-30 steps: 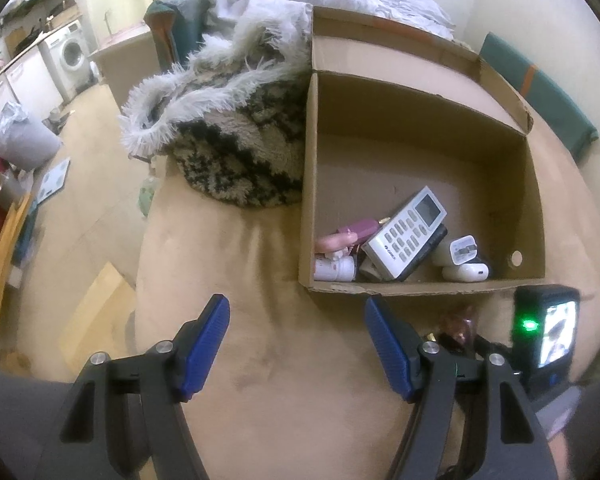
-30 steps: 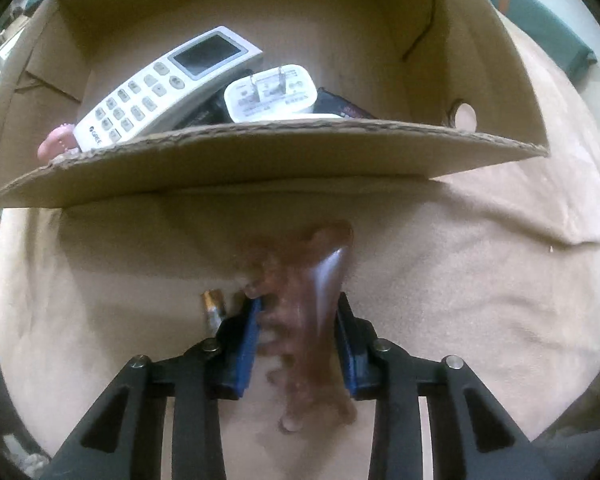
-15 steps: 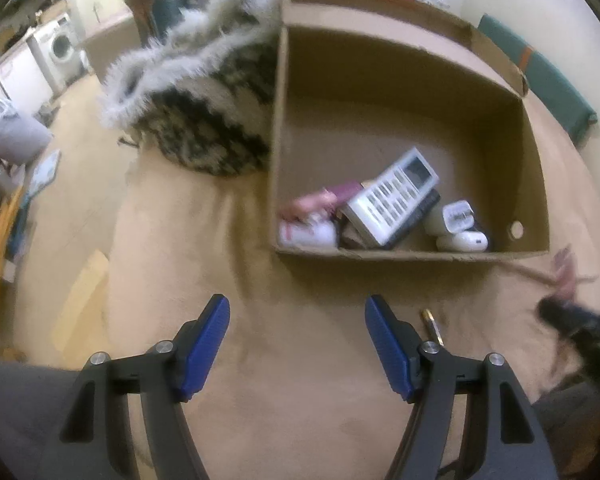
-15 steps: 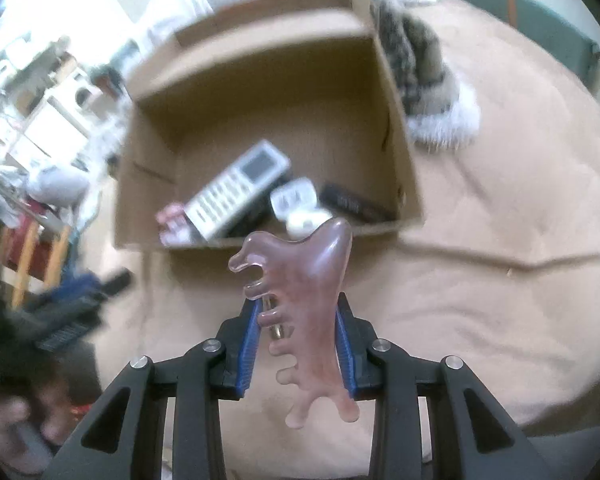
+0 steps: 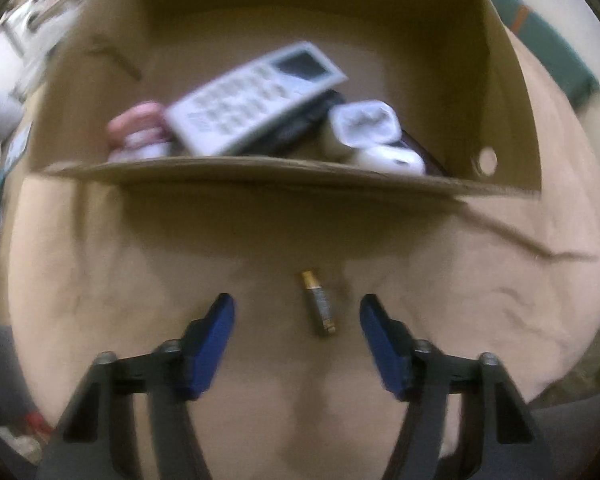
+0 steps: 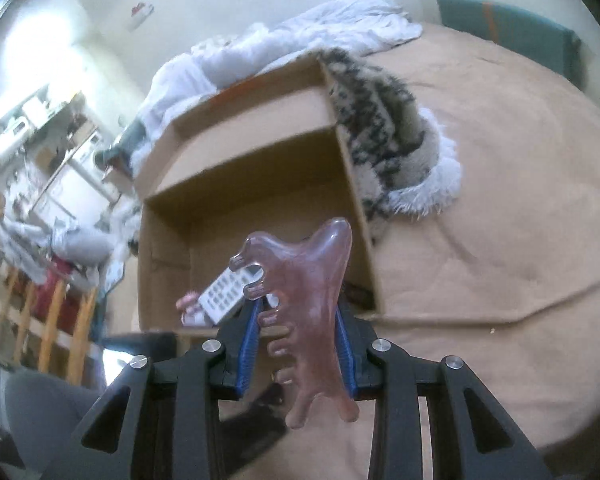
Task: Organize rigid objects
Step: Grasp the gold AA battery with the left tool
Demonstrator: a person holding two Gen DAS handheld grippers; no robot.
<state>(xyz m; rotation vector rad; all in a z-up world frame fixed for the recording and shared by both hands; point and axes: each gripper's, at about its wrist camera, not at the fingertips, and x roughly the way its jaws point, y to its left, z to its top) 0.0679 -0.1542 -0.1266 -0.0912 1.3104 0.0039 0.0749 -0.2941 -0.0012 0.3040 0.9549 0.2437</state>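
Note:
A small battery lies on the tan cover just in front of the cardboard box. My left gripper hangs low over it, its jaws closing with the battery between the blue pads, which stay clear of it. The box holds a white remote, a white charger, a pink item and other small things. In the right wrist view my right gripper is shut on a pink comb-shaped scraper, held above the box, with the remote showing below it.
A furry patterned blanket lies against the box's side, and white bedding is heaped behind it. A green cushion sits at the far edge of the tan cover. Furniture and clutter stand off to the left on the floor.
My left gripper came down and forward over the battery and its jaws narrowed. My right gripper rose with the scraper, from the cover up to above the box.

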